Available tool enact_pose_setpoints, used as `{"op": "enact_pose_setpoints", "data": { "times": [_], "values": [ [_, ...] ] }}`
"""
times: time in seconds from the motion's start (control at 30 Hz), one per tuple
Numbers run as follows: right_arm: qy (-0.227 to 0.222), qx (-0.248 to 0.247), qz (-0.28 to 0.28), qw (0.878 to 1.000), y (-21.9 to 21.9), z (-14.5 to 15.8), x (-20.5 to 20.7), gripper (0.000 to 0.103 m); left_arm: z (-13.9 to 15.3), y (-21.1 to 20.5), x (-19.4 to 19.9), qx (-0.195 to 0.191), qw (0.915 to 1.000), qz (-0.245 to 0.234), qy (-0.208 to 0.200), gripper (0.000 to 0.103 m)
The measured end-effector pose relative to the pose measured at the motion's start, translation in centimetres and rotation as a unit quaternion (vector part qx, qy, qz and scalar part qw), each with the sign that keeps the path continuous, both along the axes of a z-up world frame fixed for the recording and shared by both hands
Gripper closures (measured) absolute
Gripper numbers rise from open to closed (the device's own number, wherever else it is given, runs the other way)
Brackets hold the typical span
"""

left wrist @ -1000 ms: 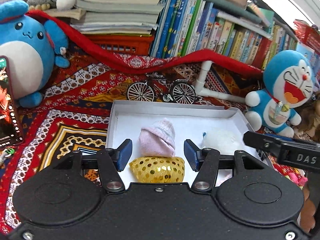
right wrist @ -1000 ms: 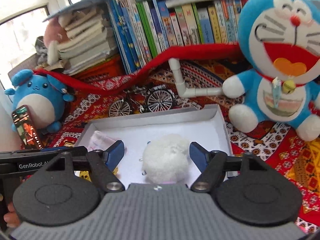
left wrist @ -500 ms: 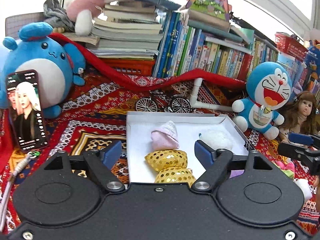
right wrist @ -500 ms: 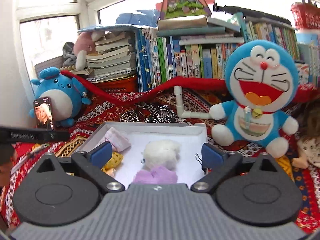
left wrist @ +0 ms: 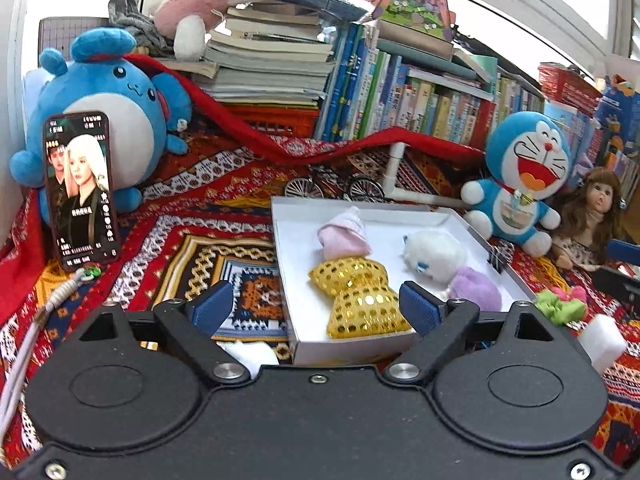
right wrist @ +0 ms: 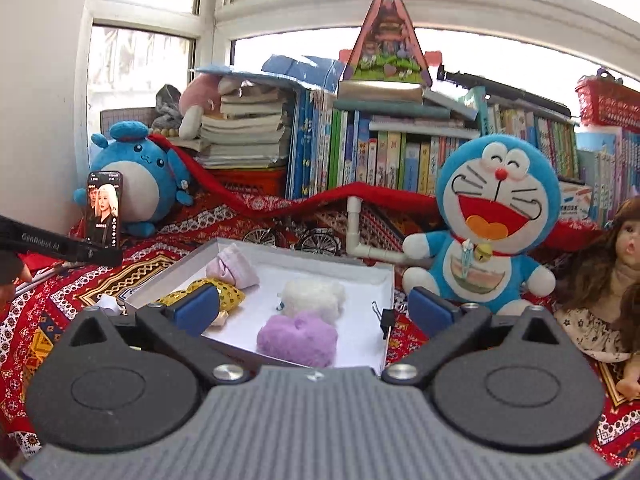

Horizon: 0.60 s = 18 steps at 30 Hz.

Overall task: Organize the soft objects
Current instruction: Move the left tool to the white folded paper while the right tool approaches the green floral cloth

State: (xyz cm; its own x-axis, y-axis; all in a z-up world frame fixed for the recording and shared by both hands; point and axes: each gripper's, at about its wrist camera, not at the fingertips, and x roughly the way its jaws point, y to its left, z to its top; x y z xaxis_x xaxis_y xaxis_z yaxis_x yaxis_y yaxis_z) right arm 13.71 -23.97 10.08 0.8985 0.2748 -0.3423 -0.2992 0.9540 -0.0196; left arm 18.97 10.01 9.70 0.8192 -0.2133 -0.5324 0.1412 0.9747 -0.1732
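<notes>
A shallow white box [left wrist: 304, 344] [right wrist: 386, 280] lies on the patterned cloth. In it rest a pink knitted piece [left wrist: 344, 236] [right wrist: 234, 270], a gold sequinned cushion [left wrist: 360, 296] [right wrist: 230, 294], a white fluffy toy [left wrist: 434, 254] [right wrist: 314, 294] and a purple fluffy piece [left wrist: 478, 288] [right wrist: 298, 338]. My left gripper [left wrist: 316, 308] hovers at the box's near edge, its jaws still opening and nothing pressed between them. My right gripper [right wrist: 316, 312] is open, wide across the box's near side, holding nothing.
A blue round plush [left wrist: 108, 116] with a phone [left wrist: 82, 188] leaning on it sits at left. A Doraemon plush [left wrist: 524, 180] and a doll [left wrist: 592, 212] sit at right. A green-pink scrunchie [left wrist: 560, 306], white foam block [left wrist: 602, 342], toy bicycle [left wrist: 332, 188] and books [left wrist: 400, 100] surround the box.
Both grippers opened wider and drew back from the box. The gold cushion and the white toy now lie free in the box, and a purple piece shows near its front.
</notes>
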Motion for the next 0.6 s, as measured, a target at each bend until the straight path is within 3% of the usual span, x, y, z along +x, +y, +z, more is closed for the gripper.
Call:
{"op": "enact_pose_setpoints", "data": {
  "times": [0.13, 0.6],
  "values": [
    [-0.006, 0.016, 0.005, 1.0, -0.4, -0.2, -0.7, 0.0, -0.9, 0.2, -0.7, 0.004, 1.0, 0.008, 0.001, 0.011],
    [-0.024, -0.012, 0.01, 1.0, -0.4, -2.2, -3.6, 0.0, -3.4, 0.8, -1.9, 0.019, 0.9994, 0.029, -0.003, 0.009]
  ]
}}
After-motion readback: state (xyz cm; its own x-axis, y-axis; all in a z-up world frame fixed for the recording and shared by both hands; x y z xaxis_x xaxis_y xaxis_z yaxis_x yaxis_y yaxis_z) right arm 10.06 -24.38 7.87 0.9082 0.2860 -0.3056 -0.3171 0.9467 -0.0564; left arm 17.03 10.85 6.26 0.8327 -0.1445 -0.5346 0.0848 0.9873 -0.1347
